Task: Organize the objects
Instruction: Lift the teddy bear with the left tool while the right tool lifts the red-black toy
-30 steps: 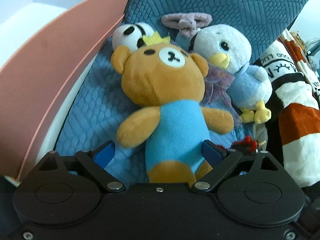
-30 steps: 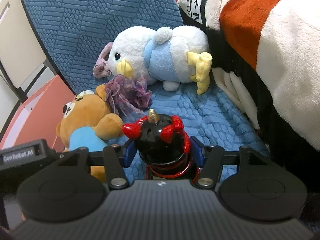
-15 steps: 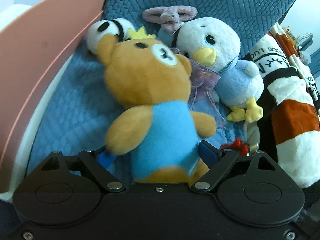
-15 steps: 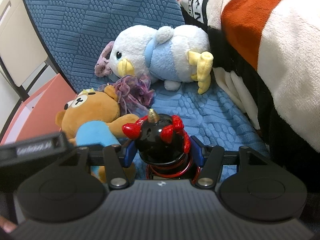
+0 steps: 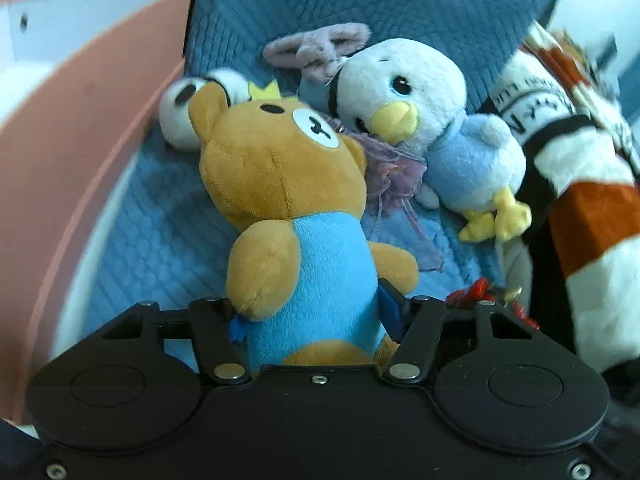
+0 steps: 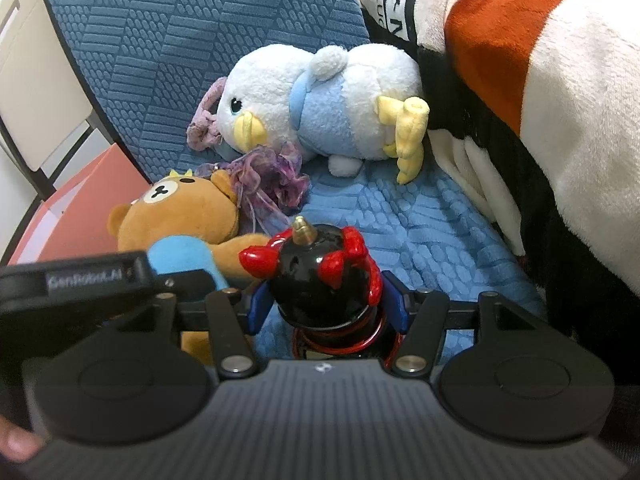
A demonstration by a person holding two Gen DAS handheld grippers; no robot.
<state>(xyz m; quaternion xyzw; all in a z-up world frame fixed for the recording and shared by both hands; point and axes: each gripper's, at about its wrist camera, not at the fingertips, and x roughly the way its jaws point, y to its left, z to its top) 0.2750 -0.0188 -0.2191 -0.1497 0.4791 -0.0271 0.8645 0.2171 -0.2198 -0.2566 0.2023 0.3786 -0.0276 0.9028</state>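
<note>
My left gripper [image 5: 312,312] is shut on the lower body of a brown teddy bear [image 5: 288,184] in a blue shirt, held over the blue quilted cushion [image 5: 160,232]. The bear also shows in the right wrist view [image 6: 180,220]. My right gripper [image 6: 326,304] is shut on a black figurine with red horns [image 6: 316,276]. A white and blue penguin plush [image 5: 432,128] lies on the cushion beyond the bear, also in the right wrist view [image 6: 320,104]. A purple gauze scrunchie [image 6: 272,180] lies between bear and penguin.
A pink panel [image 5: 72,152] rises on the left. A white plush with black eyes [image 5: 180,112] lies behind the bear. A mauve bow [image 5: 316,48] lies by the penguin's head. An orange, white and black blanket [image 6: 540,80] is piled on the right.
My left gripper has closed on the bear and lifted and turned it, so the bear now stands more upright. My right gripper still holds the figurine, almost unmoved.
</note>
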